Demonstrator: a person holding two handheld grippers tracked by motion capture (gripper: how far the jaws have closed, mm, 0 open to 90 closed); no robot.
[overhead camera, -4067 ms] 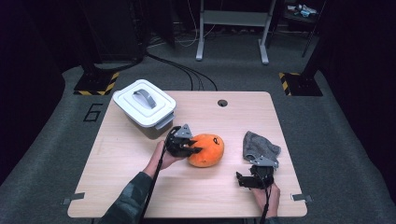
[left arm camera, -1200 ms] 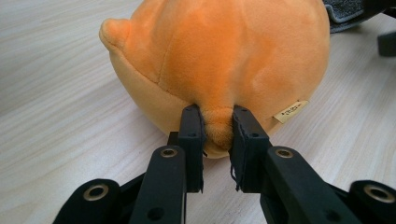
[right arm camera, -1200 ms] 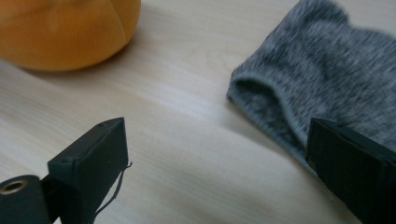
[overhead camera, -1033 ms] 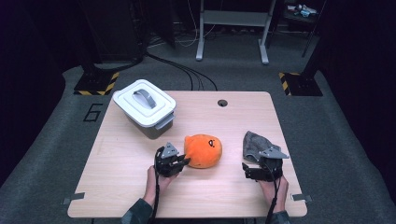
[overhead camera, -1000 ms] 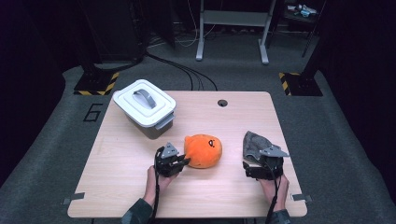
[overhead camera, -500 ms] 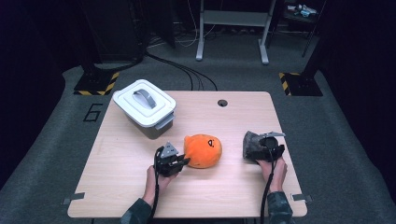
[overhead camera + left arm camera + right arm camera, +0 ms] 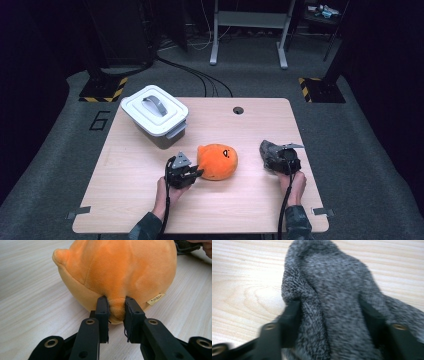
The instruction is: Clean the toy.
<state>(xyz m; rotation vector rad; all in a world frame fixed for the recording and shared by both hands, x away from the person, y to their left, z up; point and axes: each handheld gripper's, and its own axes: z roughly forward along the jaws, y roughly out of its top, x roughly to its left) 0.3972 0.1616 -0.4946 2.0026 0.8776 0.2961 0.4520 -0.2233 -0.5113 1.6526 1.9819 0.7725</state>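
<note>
Two-handed gathering of soft items on a wooden desk (image 7: pixel 125 210). The left tongs (image 7: pixel 116 305) pinch a small fold at the base of the orange plush toy (image 7: pixel 217 161), which sits near the middle of the desk, slightly toward the near edge. The right tongs (image 7: pixel 329 312) stand spread around a bunched grey sock (image 7: pixel 332 290) that lies by the right edge of the desk; the jaws flank the fabric on both sides and do not appear to have closed on it. A white lidded box (image 7: pixel 154 115) stands at the far left corner, its lid seated.

Judged from this arrangement, the step in hand is securing the sock. To do it well, the right tongs should push in until a thick ridge of knit sits between the jaws, then close fully; a grip on loose surface fibres alone would likely slip on lifting. The left grip holds only a narrow nub of plush, so the toy may swing or pull free if raised quickly.
</note>
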